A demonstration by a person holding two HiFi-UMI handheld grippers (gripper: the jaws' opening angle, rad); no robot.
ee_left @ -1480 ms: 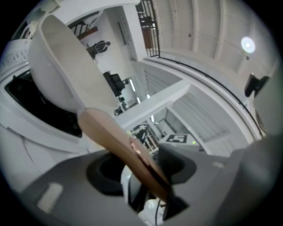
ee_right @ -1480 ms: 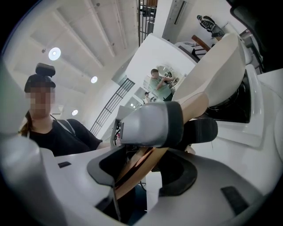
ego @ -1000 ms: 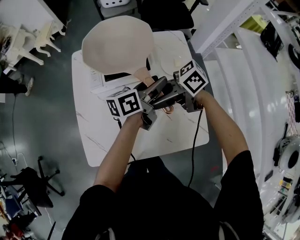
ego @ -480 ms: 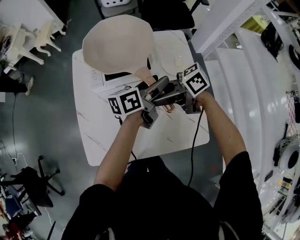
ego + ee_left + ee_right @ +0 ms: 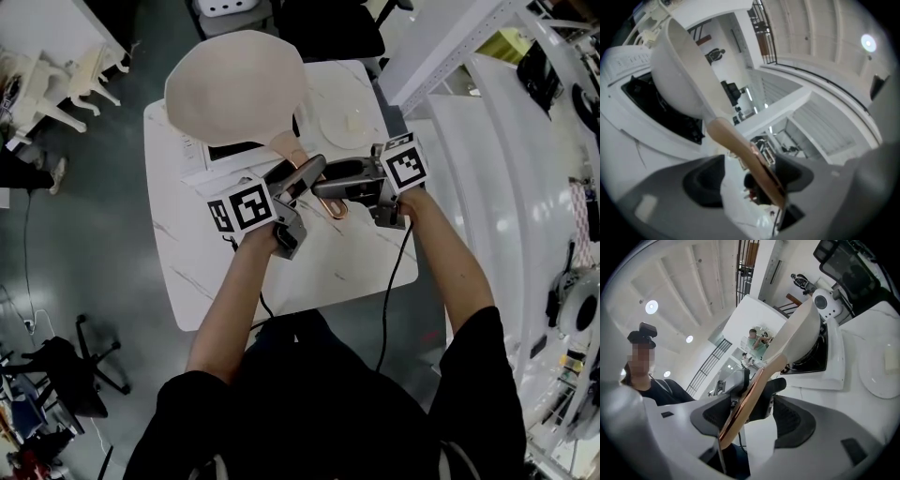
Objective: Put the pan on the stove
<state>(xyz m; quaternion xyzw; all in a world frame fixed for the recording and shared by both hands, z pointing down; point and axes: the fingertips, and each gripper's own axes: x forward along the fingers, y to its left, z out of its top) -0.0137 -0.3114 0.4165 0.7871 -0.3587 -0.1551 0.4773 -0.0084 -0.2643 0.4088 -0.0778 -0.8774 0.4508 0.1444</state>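
A cream pan (image 5: 234, 86) with a copper-brown handle (image 5: 302, 166) sits on the white stove (image 5: 217, 156) with a black top at the table's back left. My left gripper (image 5: 307, 172) reaches the handle from the left and my right gripper (image 5: 325, 186) from the right. In the left gripper view the handle (image 5: 749, 158) runs between the dark pads (image 5: 701, 186) of the left gripper (image 5: 750, 183) with a gap beside it. In the right gripper view the handle (image 5: 751, 392) stands between the pads (image 5: 794, 423) of the right gripper (image 5: 752, 420). Both pairs of jaws have just been opening and stand open around the handle.
A round white plate (image 5: 348, 127) lies on the white marble table (image 5: 216, 272) to the right of the stove, also visible as the plate (image 5: 881, 376). White shelving (image 5: 487, 84) rises at the right. A dark chair (image 5: 330, 28) stands behind the table.
Both pairs of jaws have spread wider around the handle. The right gripper has shifted to the right and the left one slightly left. The pan has stayed on the stove.
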